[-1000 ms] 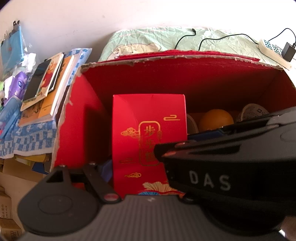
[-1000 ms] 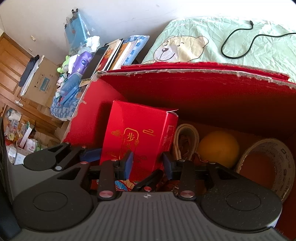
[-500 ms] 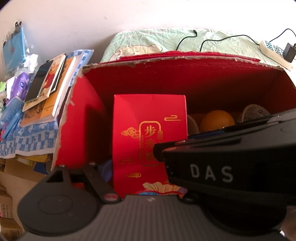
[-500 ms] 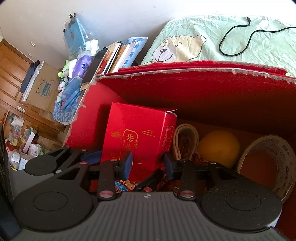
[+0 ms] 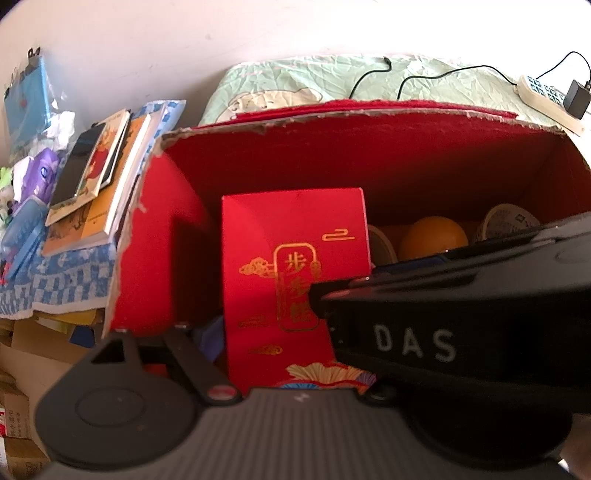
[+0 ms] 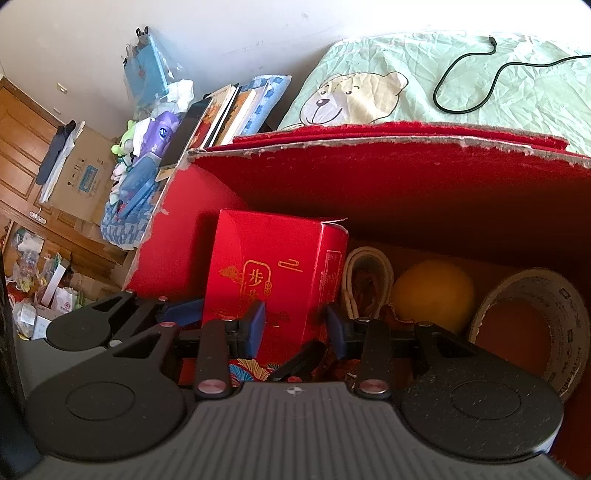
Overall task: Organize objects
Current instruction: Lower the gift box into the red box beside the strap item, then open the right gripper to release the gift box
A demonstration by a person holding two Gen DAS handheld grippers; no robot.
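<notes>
Red box upright, right gripper astride it

White wall, wooden door

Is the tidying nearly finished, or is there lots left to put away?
Partly done. Inside the big red box already sit an orange, a tape roll and a coiled white band. In hand: the right gripper, fingers open, straddles the small red carton standing in the box. Left: books and toys piled outside, though whether they belong in is unclear.
</notes>
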